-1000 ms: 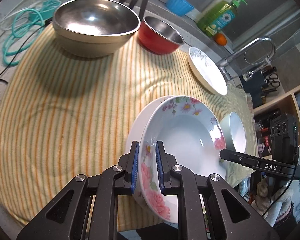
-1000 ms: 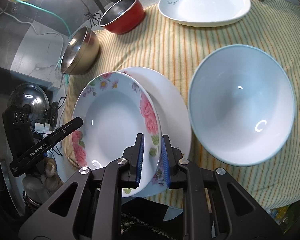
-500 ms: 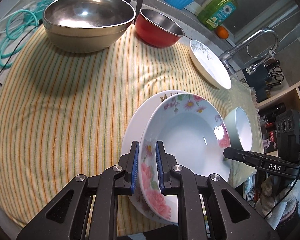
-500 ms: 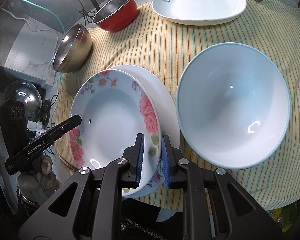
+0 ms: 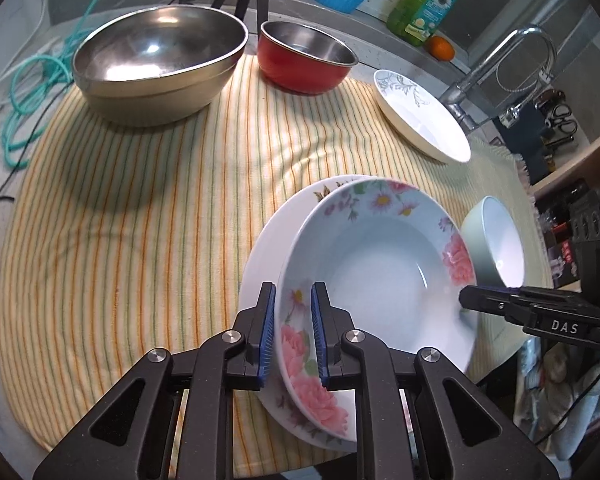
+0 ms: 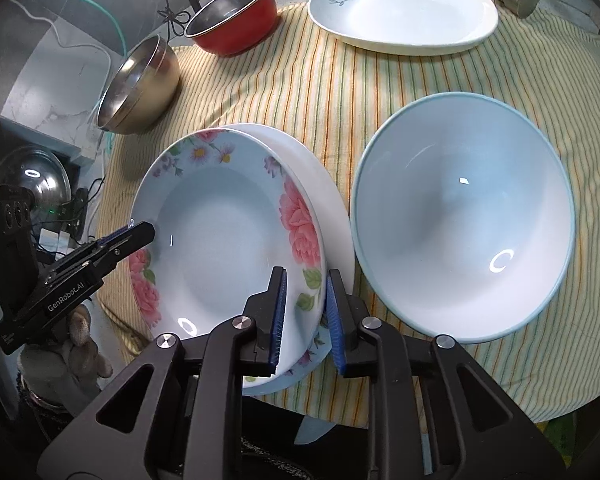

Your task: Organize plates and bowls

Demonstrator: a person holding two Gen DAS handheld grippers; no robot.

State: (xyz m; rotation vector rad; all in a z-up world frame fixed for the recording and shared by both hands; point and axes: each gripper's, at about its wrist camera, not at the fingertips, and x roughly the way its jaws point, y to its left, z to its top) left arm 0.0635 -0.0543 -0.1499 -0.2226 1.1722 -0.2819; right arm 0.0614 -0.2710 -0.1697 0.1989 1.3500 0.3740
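Three plates, perhaps, three bowls, two grippers

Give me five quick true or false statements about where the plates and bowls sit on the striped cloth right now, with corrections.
1. The flowered plate lies on top of a white plate. True.
2. The red bowl is stacked inside the big steel bowl. False: they stand side by side on the striped cloth.
3. The pale blue bowl is empty. True.
4. The leaf-patterned plate holds an orange. False: it is empty.
5. The left claw reaches toward the steel bowl. False: its pads straddle the flowered plate's rim.
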